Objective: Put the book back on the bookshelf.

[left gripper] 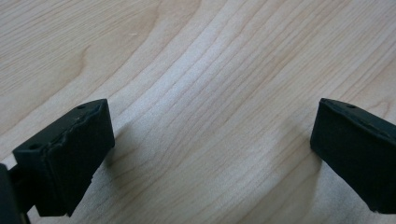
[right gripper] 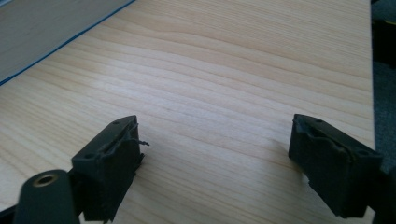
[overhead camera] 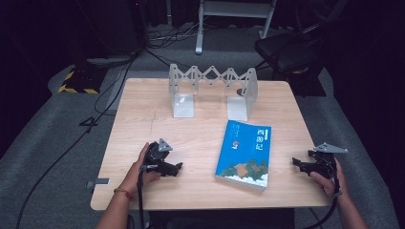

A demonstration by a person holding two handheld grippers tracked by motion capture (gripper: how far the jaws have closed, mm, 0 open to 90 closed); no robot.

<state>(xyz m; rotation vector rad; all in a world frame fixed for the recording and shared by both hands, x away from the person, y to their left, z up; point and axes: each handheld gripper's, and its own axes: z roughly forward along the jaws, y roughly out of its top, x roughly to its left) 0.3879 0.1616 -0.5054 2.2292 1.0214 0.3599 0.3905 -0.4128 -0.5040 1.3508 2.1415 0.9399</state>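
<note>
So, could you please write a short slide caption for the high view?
Two open hand-held grippers, left and right, flank a blue book lying flat before an expandable white book rack.

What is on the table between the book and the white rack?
Nothing: in the high view, only bare table lies between the book and the rack.

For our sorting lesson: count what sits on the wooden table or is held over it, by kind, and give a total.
Book, blue cover, lying flat: 1
White expanding book rack: 1
Hand-held black claws, left claw and right claw, both open and empty: 2
Total: 4
</note>
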